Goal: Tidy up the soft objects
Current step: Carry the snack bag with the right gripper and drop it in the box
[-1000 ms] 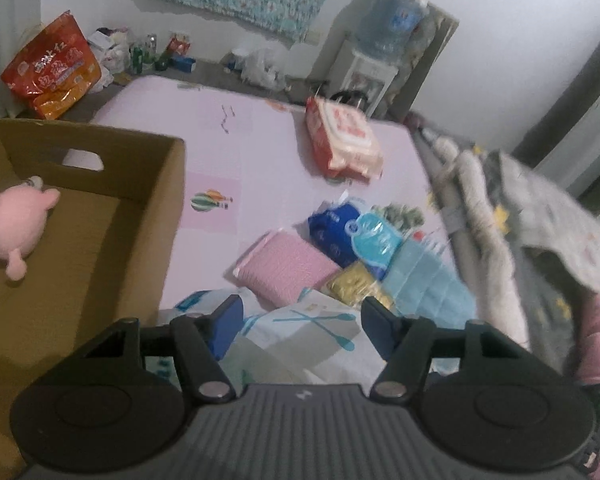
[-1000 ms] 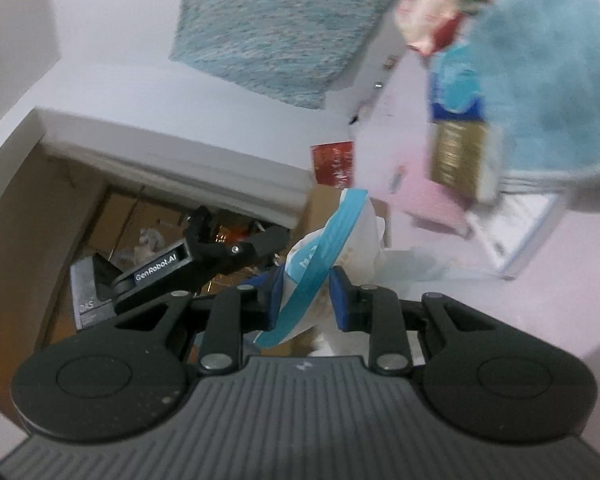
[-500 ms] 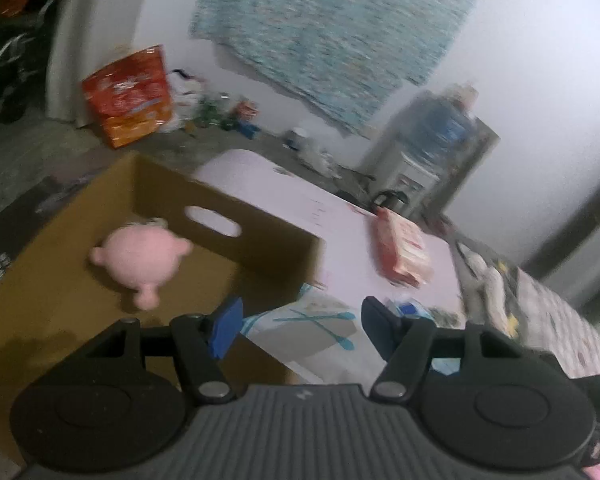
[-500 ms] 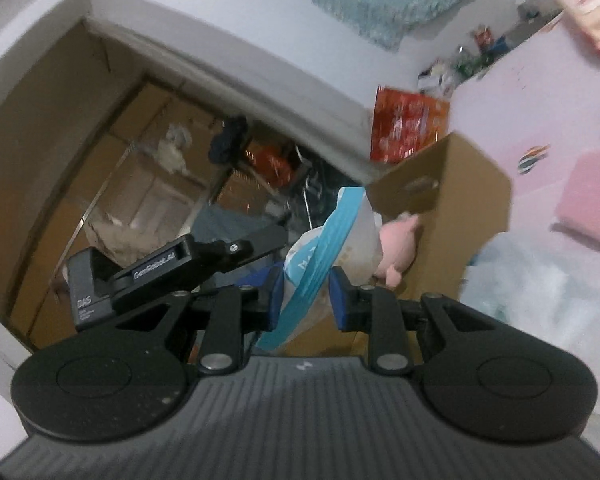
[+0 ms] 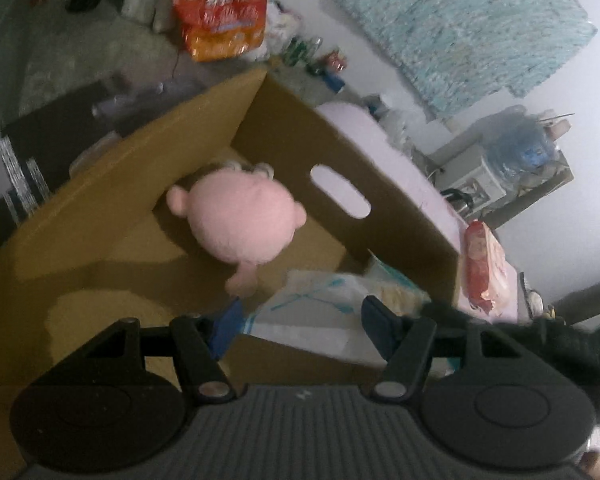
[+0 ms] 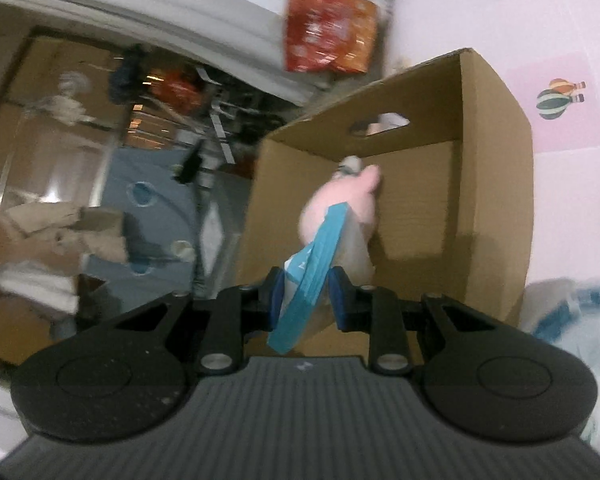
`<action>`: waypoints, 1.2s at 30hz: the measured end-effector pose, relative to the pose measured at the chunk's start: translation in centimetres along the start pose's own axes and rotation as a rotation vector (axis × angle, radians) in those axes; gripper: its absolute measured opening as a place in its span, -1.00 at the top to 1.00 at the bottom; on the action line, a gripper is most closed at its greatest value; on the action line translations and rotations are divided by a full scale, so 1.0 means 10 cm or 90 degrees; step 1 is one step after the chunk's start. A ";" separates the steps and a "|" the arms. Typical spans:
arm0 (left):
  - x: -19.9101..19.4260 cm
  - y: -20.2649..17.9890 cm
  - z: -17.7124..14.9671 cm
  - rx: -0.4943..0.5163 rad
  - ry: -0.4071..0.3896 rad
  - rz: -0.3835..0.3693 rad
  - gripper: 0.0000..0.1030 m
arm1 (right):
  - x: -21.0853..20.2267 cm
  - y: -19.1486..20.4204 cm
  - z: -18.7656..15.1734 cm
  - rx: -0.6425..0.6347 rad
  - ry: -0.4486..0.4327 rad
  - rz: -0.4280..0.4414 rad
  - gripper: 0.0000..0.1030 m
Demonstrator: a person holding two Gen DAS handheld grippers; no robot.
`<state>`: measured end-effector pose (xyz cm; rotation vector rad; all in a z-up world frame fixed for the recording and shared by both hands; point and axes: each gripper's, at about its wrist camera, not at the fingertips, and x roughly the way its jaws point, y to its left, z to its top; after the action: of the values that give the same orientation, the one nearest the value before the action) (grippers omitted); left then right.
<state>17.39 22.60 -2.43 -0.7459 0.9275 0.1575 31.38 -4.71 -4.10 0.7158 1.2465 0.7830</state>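
A brown cardboard box stands on the pink bed with a pink plush toy inside. My left gripper is over the box's near edge, its jaws wide around a white soft pack with blue print; whether they press it is unclear. My right gripper is shut on the blue-edged end of the white pack and holds it above the box. The plush shows behind the pack.
An orange bag lies on the floor beyond the box. A red-and-white pack lies on the bed. A water dispenser stands by the wall. Clutter and furniture fill the room's left side.
Both grippers have carried the white pack leftward from the bed's pile to over the box. The box and plush now fill both views.
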 end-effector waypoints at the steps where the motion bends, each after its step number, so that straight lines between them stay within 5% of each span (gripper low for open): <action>1: 0.05 0.02 0.01 -0.006 0.011 0.000 -0.27 | 0.06 0.00 0.06 0.006 0.000 -0.019 0.51; 17: 0.28 -0.04 -0.03 0.007 0.056 0.016 -0.26 | 1.15 0.25 0.72 -0.078 -0.030 -0.226 0.44; 19: 0.32 -0.07 0.00 0.006 0.065 0.032 -0.26 | 1.19 0.28 0.74 -0.101 -0.021 -0.220 0.39; 23: 0.40 -0.06 0.07 -0.006 0.081 0.058 -0.21 | 1.17 0.43 0.72 -0.154 -0.035 -0.233 -0.08; 36: 0.41 -0.05 0.05 -0.025 0.093 0.056 -0.29 | 0.36 0.46 0.80 -0.159 -0.137 -0.151 -0.18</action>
<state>20.39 21.80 -5.19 -0.7602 1.0996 0.2013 39.18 0.38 -0.83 0.4273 0.9962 0.6341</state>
